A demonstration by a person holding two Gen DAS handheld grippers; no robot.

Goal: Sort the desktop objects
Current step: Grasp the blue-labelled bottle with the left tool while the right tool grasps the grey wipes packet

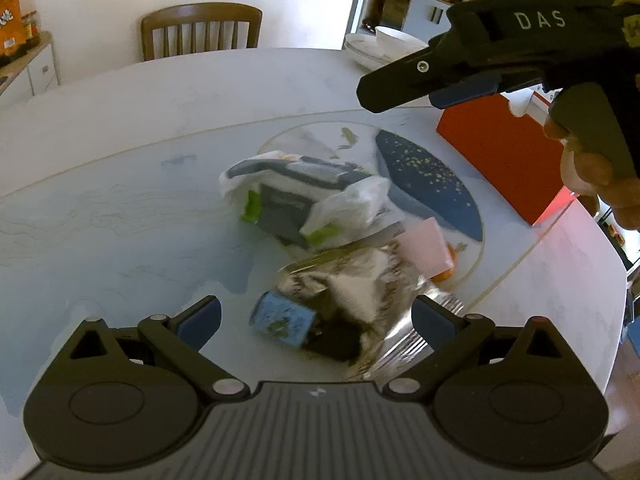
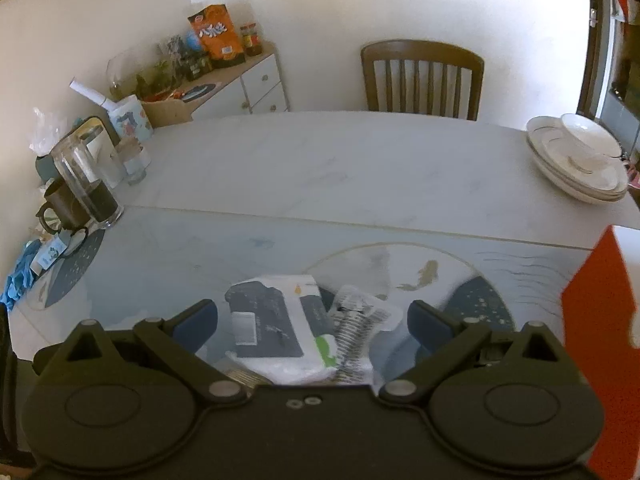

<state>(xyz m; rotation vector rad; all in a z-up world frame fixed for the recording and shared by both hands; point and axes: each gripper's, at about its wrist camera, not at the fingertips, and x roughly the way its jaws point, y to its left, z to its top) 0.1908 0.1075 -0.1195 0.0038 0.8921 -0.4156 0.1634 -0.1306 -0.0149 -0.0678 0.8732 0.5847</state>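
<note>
We count two grippers. Our left gripper (image 1: 316,320) hangs with jaws spread wide, nothing between them, above a small pile on the table (image 1: 120,120). Our right gripper (image 2: 312,320) is likewise wide open and empty; in the left view it enters at 2 o'clock, well above the table.

Pile count: one white-and-grey pack (image 1: 296,196), one foil bag (image 1: 356,288), one blue block (image 1: 280,320), one pink card (image 1: 424,246). All sit on the mat near table centre, touching or overlapping. The pack lies flat, long axis running roughly 10 to 4 o'clock in the left view. The block's long axis is unclear through blur.

One red box (image 1: 504,156) stands at 3 o'clock of the pile, apart.
</note>
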